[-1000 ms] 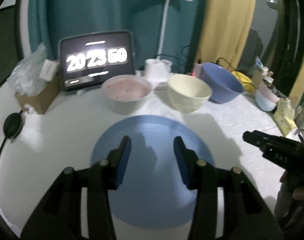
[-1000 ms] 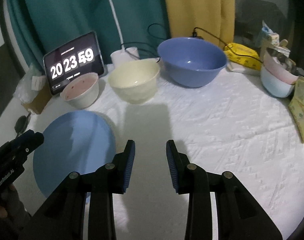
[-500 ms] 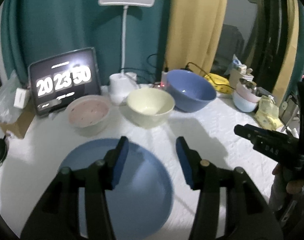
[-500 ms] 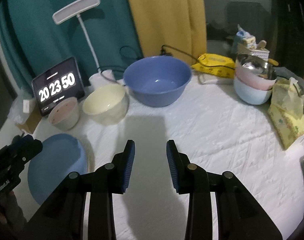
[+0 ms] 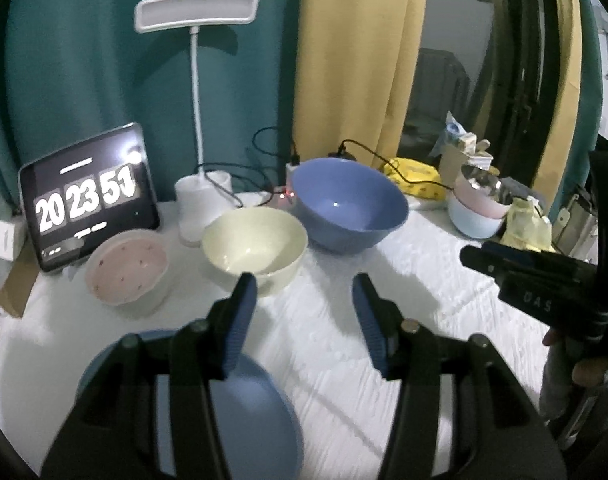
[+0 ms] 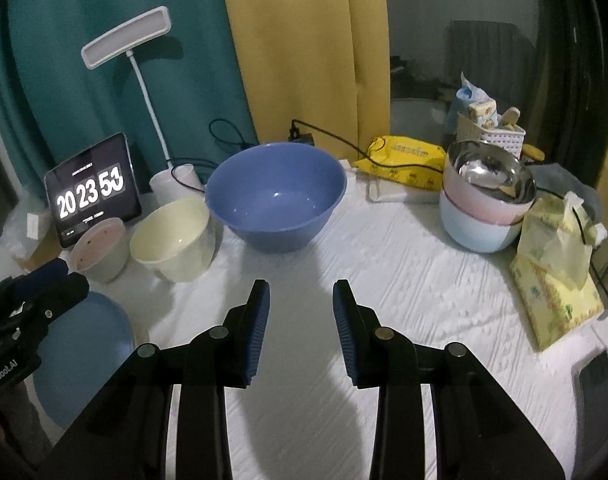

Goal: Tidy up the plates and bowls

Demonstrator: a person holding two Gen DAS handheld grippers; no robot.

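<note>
A blue plate (image 5: 244, 408) lies on the white cloth at the near left, partly under my left gripper (image 5: 304, 312), which hangs open and empty above the cloth. Behind it stand a pink bowl (image 5: 126, 270), a cream bowl (image 5: 254, 242) and a large blue bowl (image 5: 350, 202). My right gripper (image 6: 300, 320) is open too, holding nothing, and points at the large blue bowl (image 6: 276, 194). The right wrist view also shows the cream bowl (image 6: 172, 236), the pink bowl (image 6: 98, 246) and the blue plate (image 6: 84, 356) at the left.
Stacked bowls (image 6: 484, 204) topped by a steel one sit at the back right beside a yellow tissue pack (image 6: 556, 280). A clock tablet (image 6: 92, 192), a white desk lamp (image 6: 144, 80), cables and a yellow pouch (image 6: 404, 156) line the back edge.
Both grippers have drawn back and swung right, away from the blue plate, which now sits lower left in both views. The left jaws stand a little wider than a second ago.
</note>
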